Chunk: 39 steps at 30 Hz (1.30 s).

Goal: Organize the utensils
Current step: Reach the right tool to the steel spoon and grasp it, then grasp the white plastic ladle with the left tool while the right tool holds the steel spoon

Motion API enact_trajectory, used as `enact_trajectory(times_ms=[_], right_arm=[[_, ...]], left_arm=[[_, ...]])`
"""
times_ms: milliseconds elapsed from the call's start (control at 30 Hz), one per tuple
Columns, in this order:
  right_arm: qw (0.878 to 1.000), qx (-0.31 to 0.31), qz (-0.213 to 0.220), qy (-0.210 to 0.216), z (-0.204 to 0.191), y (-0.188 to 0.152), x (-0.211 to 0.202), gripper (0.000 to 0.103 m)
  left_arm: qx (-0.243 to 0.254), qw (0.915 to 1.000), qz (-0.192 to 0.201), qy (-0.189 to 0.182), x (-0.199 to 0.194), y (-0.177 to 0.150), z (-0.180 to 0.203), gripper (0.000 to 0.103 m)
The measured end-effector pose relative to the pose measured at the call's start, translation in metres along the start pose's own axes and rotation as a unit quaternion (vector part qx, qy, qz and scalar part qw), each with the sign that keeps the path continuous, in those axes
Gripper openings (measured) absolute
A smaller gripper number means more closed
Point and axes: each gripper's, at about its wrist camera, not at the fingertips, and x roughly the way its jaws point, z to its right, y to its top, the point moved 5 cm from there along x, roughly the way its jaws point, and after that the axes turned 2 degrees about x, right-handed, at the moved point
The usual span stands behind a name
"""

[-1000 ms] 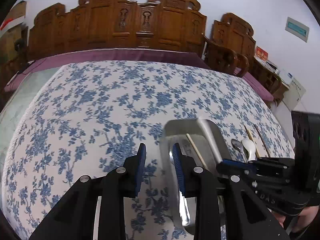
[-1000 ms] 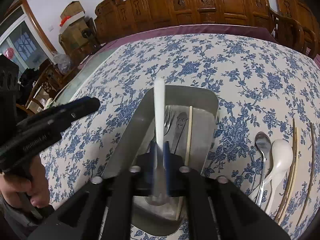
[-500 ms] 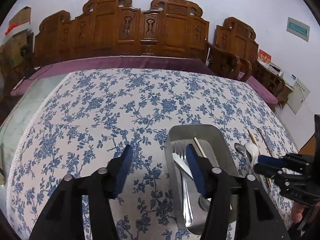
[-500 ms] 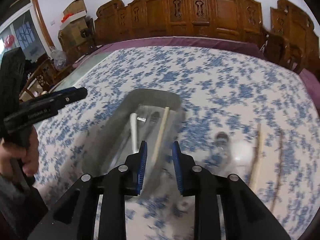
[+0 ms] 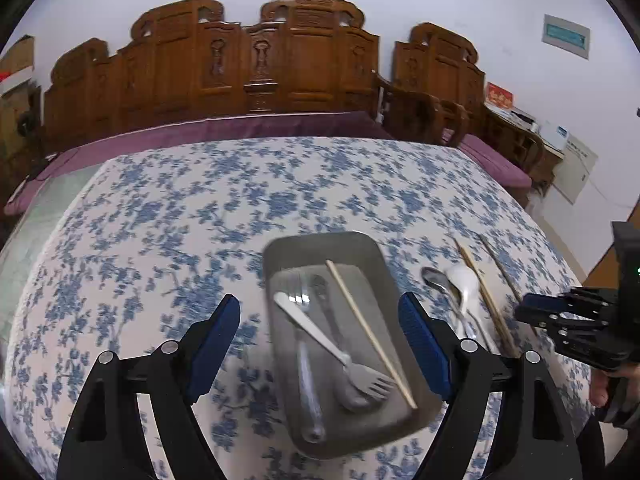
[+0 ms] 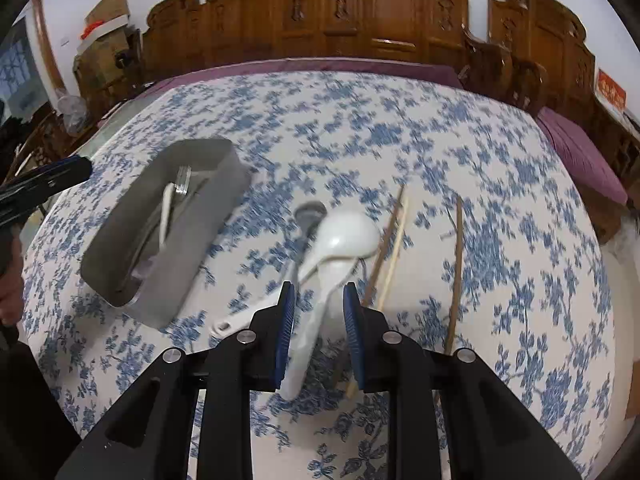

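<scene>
The surface (image 5: 160, 208) carries a metal tray (image 5: 276, 256) gathering forks and one chopstick. The left hand-held gripper (image 5: 320, 336) has just been opening wide, empty. The right hand-held gripper (image 6: 318, 336), released, straddles the white spoon (image 6: 340, 240) to collect it.

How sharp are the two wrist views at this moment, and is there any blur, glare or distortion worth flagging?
Left wrist view: mild motion blur on the tablecloth; the metal tray and its forks stay readable; strong fisheye bending, dark corners. Right wrist view: heavier smear, the white spoon and chopsticks streaked, while the right gripper stays crisp. Lighting is soft and even in both, with no harsh glare.
</scene>
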Motion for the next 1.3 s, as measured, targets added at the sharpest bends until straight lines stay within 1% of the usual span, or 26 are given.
enact_trajectory(times_ms=[100,167,467,533,633,833,900,1000,1067,1200,1300], right_arm=[[1.0,0.003,-0.011,-0.002,0.004,-0.006,0.011,0.026],[1.0,0.0,-0.018,-0.004,0.002,-0.008,0.015,0.024],[0.999,-0.009,-0.041,-0.009,-0.008,-0.009,0.041,0.024],[0.999,-0.006,-0.042,-0.012,-0.007,-0.007,0.043,0.024],[0.999,-0.001,-0.038,-0.004,-0.01,0.0,0.044,0.024],[0.999,-0.009,-0.043,0.006,-0.023,0.017,0.057,0.019],[0.999,-0.014,-0.044,0.003,-0.027,0.023,0.064,0.016],[0.999,-0.023,-0.043,-0.001,-0.032,0.031,0.07,0.016],[0.998,-0.024,-0.05,-0.006,-0.031,0.035,0.078,0.016],[0.996,-0.032,-0.076,-0.022,-0.028,0.034,0.096,0.016],[0.996,-0.037,-0.076,-0.024,-0.029,0.033,0.098,0.014]], left_arm=[[0.013,0.9999,-0.002,-0.007,0.001,-0.004,0.015,0.078],[0.022,0.9997,-0.003,-0.008,0.002,-0.005,0.023,0.078],[0.037,0.9991,-0.008,-0.018,0.003,-0.012,0.042,0.078],[0.039,0.999,-0.009,-0.019,0.003,-0.012,0.043,0.078],[0.039,0.999,-0.009,-0.019,0.004,-0.013,0.044,0.078],[0.04,0.999,-0.009,-0.019,0.005,-0.013,0.045,0.078],[0.039,0.999,-0.009,-0.019,0.005,-0.013,0.045,0.078],[0.04,0.999,-0.009,-0.02,0.005,-0.013,0.046,0.078],[0.041,0.9989,-0.008,-0.021,0.005,-0.013,0.047,0.078],[0.044,0.9987,-0.009,-0.022,0.004,-0.013,0.049,0.078],[0.046,0.9987,-0.008,-0.022,0.004,-0.014,0.05,0.078]])
